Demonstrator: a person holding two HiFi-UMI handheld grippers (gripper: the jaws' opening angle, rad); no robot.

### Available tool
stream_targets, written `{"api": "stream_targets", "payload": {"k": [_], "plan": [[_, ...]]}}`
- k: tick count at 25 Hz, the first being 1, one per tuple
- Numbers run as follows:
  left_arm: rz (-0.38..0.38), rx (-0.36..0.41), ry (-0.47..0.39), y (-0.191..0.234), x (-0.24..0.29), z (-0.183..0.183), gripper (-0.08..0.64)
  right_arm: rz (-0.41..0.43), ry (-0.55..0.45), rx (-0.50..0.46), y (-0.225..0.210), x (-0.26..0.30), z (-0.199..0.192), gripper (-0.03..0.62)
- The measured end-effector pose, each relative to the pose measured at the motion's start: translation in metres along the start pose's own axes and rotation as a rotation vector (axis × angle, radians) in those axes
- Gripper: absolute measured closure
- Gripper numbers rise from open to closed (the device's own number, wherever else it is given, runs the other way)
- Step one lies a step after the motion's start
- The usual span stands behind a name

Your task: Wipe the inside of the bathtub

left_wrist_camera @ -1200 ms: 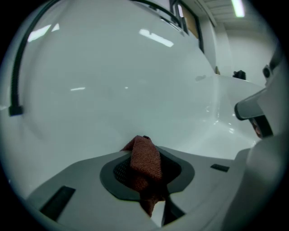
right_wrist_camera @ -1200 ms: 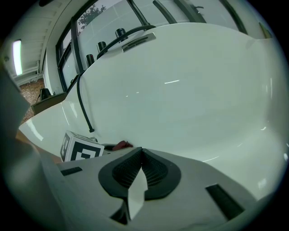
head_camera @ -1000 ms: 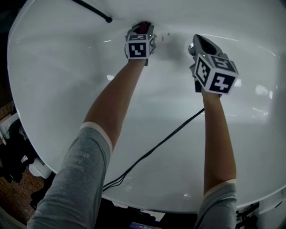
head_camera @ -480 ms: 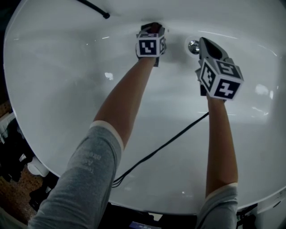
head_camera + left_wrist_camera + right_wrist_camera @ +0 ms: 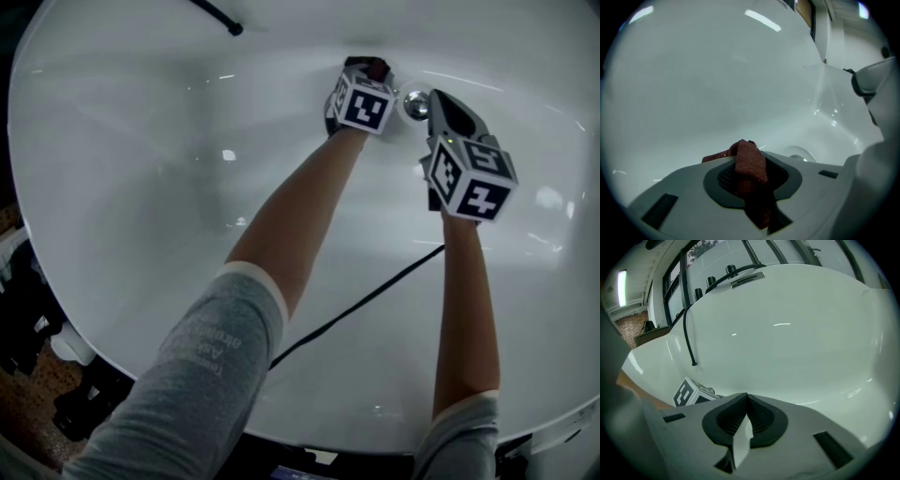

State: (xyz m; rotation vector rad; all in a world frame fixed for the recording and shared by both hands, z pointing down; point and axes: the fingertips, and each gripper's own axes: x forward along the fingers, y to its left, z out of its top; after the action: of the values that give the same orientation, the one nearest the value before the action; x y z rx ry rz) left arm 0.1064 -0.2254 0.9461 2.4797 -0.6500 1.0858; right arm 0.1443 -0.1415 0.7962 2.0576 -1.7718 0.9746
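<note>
The white bathtub (image 5: 141, 187) fills the head view. My left gripper (image 5: 372, 67) reaches to the far wall, shut on a reddish-brown cloth (image 5: 751, 161) whose tip presses against the tub's surface. The cloth (image 5: 377, 66) shows as a dark red bit beyond the marker cube. A chrome drain (image 5: 413, 105) lies just right of it, between the two grippers. My right gripper (image 5: 434, 97) hovers over the tub next to the drain. Its jaws meet at the tips with nothing held, as the right gripper (image 5: 747, 399) shows in its own view.
A black cable (image 5: 356, 305) runs across the tub floor from under my right arm to the near rim. A black hose (image 5: 216, 17) hangs in from the far rim, and the same hose (image 5: 687, 333) appears in the right gripper view. Dark clutter lies outside the tub at the left.
My left gripper has slid to the right along the far wall with the cloth, ending beside the drain. The right gripper has shifted only slightly.
</note>
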Motion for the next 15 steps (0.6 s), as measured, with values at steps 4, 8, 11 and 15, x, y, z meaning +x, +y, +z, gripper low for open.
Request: {"api": "stream_targets", "payload": {"k": [4,8,11,15], "plan": [[0.119,-0.008,-0.003,0.053,-0.013,-0.007,0.468,0.003,0.007,-0.034,0.005,0.002,0.0,0.584],[0.241,-0.063,-0.056,0.1,-0.029,-0.012,0.468,-0.001,0.002,-0.027,-0.001,0.001,0.001,0.584],[0.264,-0.134,-0.08,0.109,-0.033,-0.01,0.468,-0.004,0.0,-0.017,-0.007,0.002,-0.001,0.584],[0.221,-0.131,-0.099,0.087,-0.025,0.009,0.469,-0.007,-0.003,0.019,-0.015,0.004,-0.005,0.584]]}}
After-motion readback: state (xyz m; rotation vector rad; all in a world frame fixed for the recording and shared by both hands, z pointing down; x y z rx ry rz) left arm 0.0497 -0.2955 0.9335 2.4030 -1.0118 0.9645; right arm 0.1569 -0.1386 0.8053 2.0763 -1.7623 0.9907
